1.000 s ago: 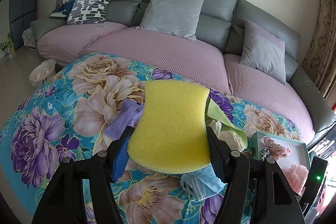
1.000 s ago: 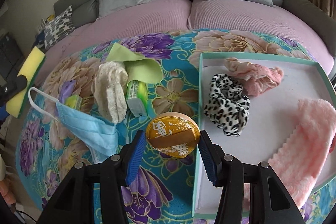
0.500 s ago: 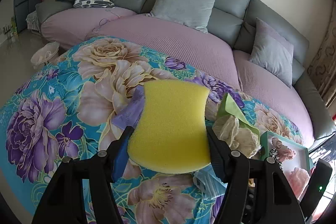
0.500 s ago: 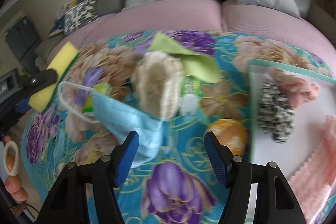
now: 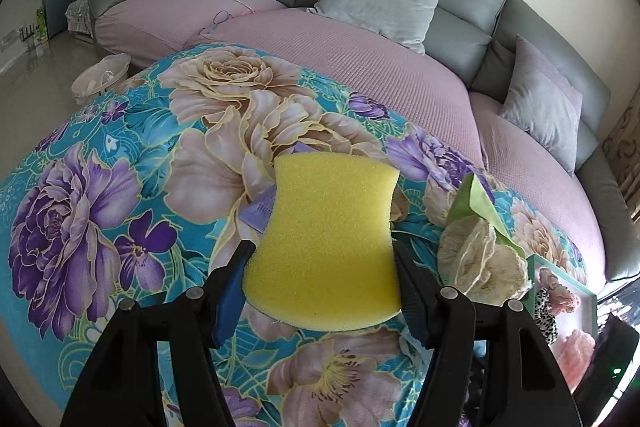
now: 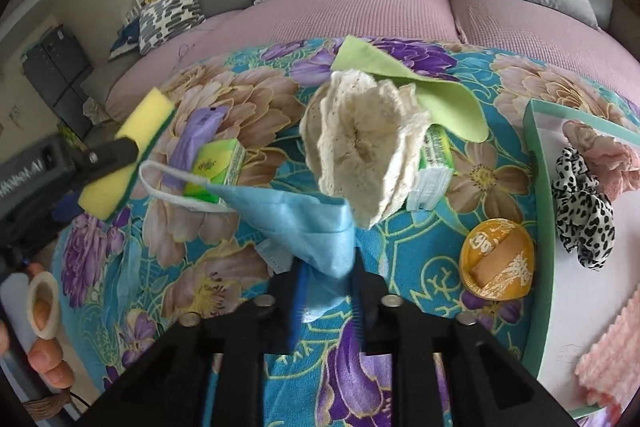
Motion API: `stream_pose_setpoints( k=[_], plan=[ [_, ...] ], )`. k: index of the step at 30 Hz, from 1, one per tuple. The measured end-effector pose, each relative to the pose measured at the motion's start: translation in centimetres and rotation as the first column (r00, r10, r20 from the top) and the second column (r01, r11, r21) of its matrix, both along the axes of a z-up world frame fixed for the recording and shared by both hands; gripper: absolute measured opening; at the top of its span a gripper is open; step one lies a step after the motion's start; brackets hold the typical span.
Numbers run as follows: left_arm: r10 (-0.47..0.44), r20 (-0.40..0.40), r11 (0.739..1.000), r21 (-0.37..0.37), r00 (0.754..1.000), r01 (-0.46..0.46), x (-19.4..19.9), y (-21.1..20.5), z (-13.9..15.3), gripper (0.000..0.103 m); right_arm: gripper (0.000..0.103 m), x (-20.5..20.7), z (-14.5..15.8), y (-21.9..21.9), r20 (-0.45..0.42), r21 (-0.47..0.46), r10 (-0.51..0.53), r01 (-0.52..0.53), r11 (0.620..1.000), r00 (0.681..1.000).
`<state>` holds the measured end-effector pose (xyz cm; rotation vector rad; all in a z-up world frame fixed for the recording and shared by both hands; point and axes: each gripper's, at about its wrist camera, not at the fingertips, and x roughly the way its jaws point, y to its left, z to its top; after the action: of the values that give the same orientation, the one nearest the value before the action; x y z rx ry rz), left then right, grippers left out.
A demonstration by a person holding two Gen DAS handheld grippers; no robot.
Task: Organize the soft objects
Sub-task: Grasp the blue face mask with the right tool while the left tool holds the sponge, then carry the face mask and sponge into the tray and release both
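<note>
Over the floral-cloth desk (image 6: pixel 224 279), the right tool (image 6: pixel 326 291), earlier around the round orange puff (image 6: pixel 496 259), is now closing on the pale blue face mask (image 6: pixel 304 215), apparently pinching it. Left tool (image 5: pixel 320 291) still clamps the yellow foam sponge (image 5: pixel 328 243).

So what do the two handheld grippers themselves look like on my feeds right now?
Both are matte black plastic, each with two angular fingers that have open cut-outs and round silver screw heads. The left gripper and the right gripper both carry ribbed blue pads on the inner finger faces. In the right wrist view, the left unit's grey body bears white lettering, too blurred to read.
</note>
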<state>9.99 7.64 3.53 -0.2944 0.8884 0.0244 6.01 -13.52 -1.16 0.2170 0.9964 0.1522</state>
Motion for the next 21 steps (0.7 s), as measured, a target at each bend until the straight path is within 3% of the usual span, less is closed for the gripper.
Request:
stream_pose_setpoints(
  k=[13, 21],
  plan=[
    [0.131, 0.034, 0.984, 0.12, 0.991, -0.134, -0.5, 1.1, 0.7, 0.068, 0.008, -0.9, 1.6, -2.3, 0.052, 0.069, -0.032, 0.028, 0.997, 0.998],
    [0.065, 0.064, 0.99, 0.12, 0.996, -0.073, -0.7, -0.9, 1.8, 0.068, 0.005, -1.8, 3.4, -2.9, 0.113, 0.107, -0.019, 0.007, 0.994, 0.993]
  ],
)
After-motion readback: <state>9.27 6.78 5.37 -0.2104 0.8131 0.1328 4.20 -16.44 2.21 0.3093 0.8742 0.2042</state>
